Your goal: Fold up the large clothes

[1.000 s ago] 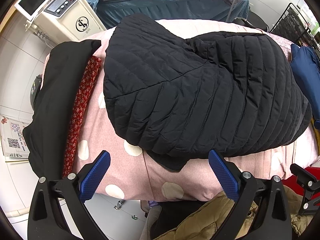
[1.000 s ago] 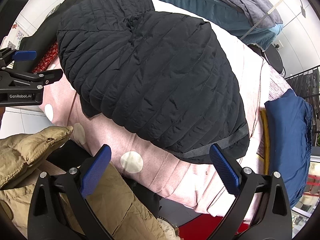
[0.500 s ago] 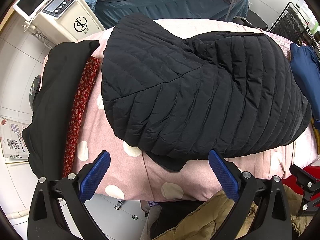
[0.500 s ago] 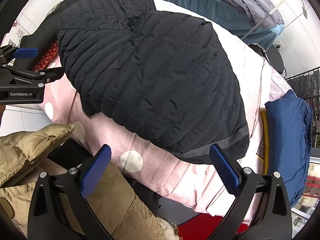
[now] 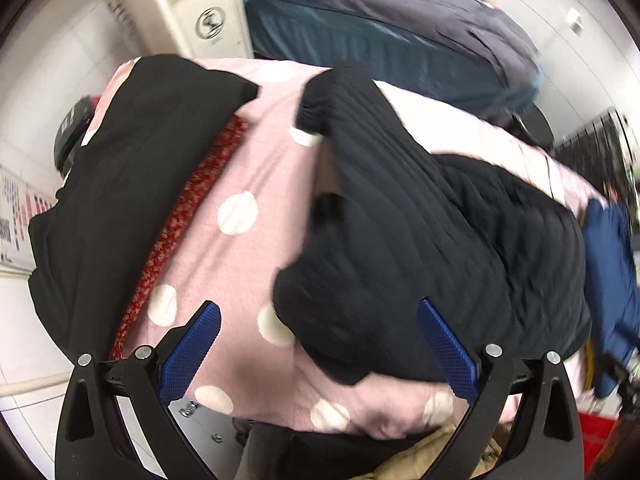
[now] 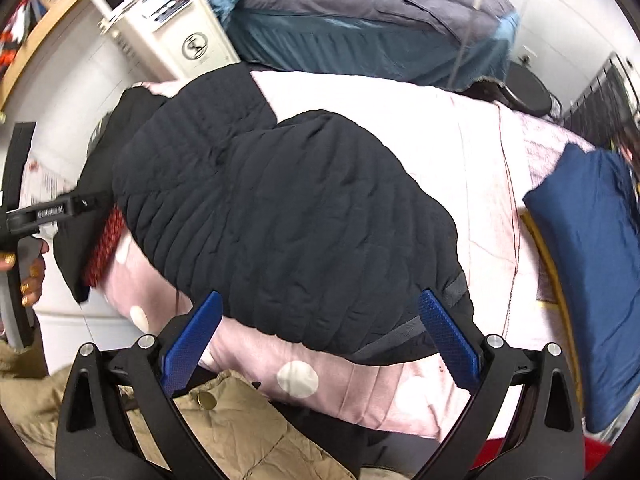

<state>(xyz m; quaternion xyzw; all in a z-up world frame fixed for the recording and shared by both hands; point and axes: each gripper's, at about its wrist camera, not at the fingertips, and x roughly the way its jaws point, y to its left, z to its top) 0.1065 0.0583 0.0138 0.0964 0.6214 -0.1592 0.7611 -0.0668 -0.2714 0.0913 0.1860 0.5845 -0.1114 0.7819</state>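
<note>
A black quilted jacket (image 5: 440, 232) lies folded on a table covered in a pink cloth with white dots (image 5: 240, 248). It also shows in the right wrist view (image 6: 280, 220). My left gripper (image 5: 318, 344) is open and empty above the table's near edge, its right finger over the jacket's near-left corner. My right gripper (image 6: 320, 340) is open and empty over the jacket's near hem. The left gripper's body (image 6: 52, 212) shows at the left edge of the right wrist view.
A black garment (image 5: 120, 184) over a red patterned cloth (image 5: 188, 216) lies at the table's left. A folded navy garment (image 6: 592, 264) lies at the right. A tan jacket (image 6: 240, 432) is below the near edge. A blue bed (image 6: 360, 20) and a white machine (image 5: 200, 12) stand behind.
Both views are blurred by motion. The left gripper has swung left, so more pink cloth shows. The right gripper has tilted up and left. The jacket lies as before.
</note>
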